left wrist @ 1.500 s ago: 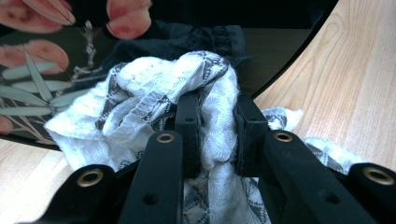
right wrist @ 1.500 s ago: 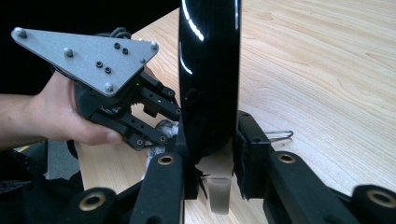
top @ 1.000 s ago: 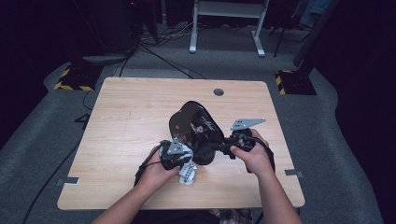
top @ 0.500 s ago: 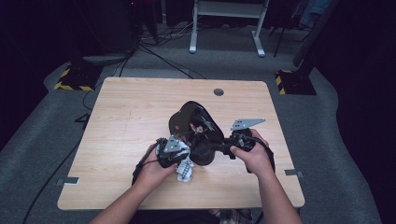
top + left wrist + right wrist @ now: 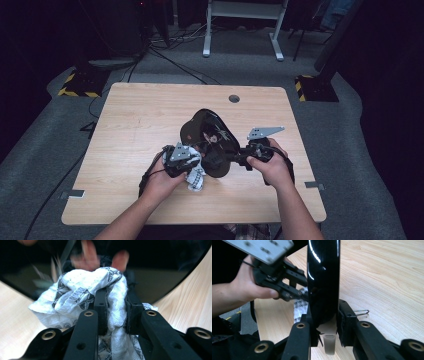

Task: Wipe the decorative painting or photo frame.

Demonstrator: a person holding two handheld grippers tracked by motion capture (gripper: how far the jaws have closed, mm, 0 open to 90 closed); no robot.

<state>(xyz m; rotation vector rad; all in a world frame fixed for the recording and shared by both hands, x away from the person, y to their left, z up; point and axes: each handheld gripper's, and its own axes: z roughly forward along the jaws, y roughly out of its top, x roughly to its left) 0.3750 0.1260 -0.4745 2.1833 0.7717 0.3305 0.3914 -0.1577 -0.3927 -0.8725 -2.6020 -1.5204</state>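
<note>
A glossy black plate (image 5: pixel 210 135) is held tilted above the wooden table (image 5: pixel 140 115). My right gripper (image 5: pixel 235 159) is shut on its lower right rim; in the right gripper view the rim (image 5: pixel 323 277) stands edge-on between the jaws of that gripper (image 5: pixel 324 315). My left gripper (image 5: pixel 197 162) is shut on a white patterned cloth (image 5: pixel 196 175), which is pressed against the plate's lower left face. In the left gripper view the cloth (image 5: pixel 82 287) is bunched between the jaws of the left gripper (image 5: pixel 116 302), up against the dark plate (image 5: pixel 162 270).
A thin wire clip (image 5: pixel 362 312) lies on the table just right of the right jaws. There is a round cable hole (image 5: pixel 234 98) near the table's far edge. Beyond the table a white stand (image 5: pixel 240 25) sits on the grey floor.
The left gripper and its cloth have shifted slightly up along the plate. The right gripper and the plate have stayed where they were.
</note>
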